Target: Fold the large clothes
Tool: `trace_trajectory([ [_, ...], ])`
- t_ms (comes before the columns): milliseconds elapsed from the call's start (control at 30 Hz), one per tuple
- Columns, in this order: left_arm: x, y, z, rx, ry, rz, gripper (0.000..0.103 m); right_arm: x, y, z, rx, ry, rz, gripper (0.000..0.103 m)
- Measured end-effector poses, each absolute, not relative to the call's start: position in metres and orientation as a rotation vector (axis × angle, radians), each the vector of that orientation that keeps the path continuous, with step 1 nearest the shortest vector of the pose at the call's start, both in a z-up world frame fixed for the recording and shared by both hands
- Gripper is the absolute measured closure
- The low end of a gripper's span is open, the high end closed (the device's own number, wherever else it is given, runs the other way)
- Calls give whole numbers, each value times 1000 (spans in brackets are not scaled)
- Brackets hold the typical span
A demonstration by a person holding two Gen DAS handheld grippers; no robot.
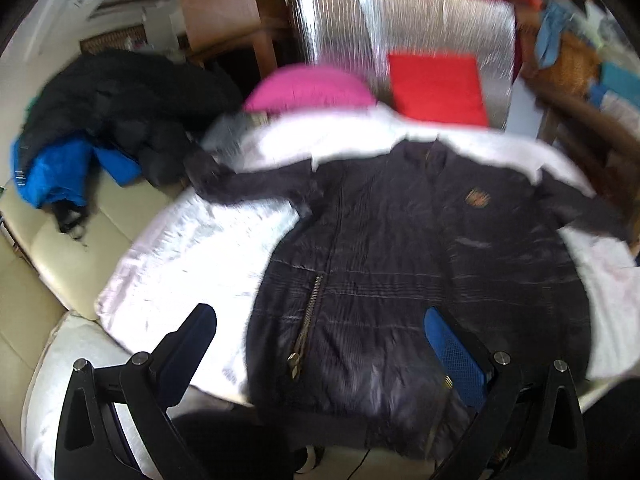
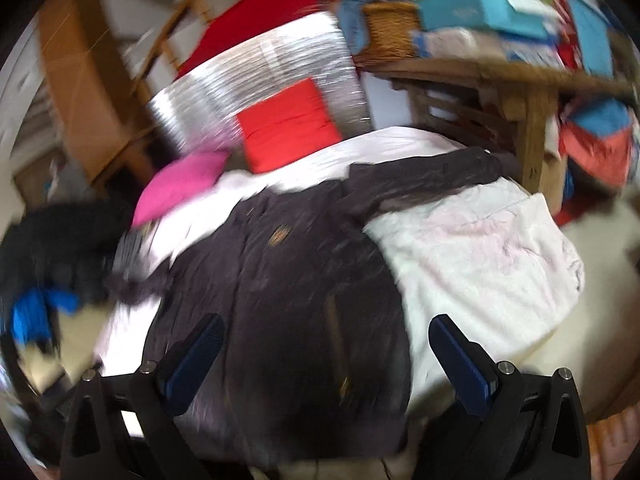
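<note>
A dark quilted jacket (image 1: 420, 264) with a brass zipper and a small orange chest logo lies spread flat, sleeves out, on a white sheet (image 1: 192, 264). My left gripper (image 1: 320, 316) is open and empty, hovering above the jacket's hem, its left finger over the sheet and its right finger over the jacket. In the right wrist view the same jacket (image 2: 288, 288) lies on the sheet (image 2: 480, 256). My right gripper (image 2: 324, 328) is open and empty above the jacket's lower part. Both views are motion-blurred.
A pile of black and blue clothes (image 1: 100, 120) sits on the cream sofa (image 1: 72, 264) at left. A pink cushion (image 1: 308, 88) and a red cushion (image 1: 436, 88) lie behind the sheet, against a silver foil panel (image 1: 400, 24). A cluttered wooden table (image 2: 520, 80) stands at right.
</note>
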State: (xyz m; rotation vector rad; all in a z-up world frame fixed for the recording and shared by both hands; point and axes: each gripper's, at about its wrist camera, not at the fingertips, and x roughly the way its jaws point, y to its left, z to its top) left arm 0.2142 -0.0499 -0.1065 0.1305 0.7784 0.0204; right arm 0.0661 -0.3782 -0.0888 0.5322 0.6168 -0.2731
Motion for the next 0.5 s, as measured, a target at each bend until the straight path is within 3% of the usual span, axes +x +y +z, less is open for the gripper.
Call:
trace_trajectory([
  [233,340,-77,-200,170,977,98,0,165,-581,-179,956,527,-366,0],
  [500,406,-123,-243,121,1052,-4,0,242,-705,-266,1390,364,-365,2],
])
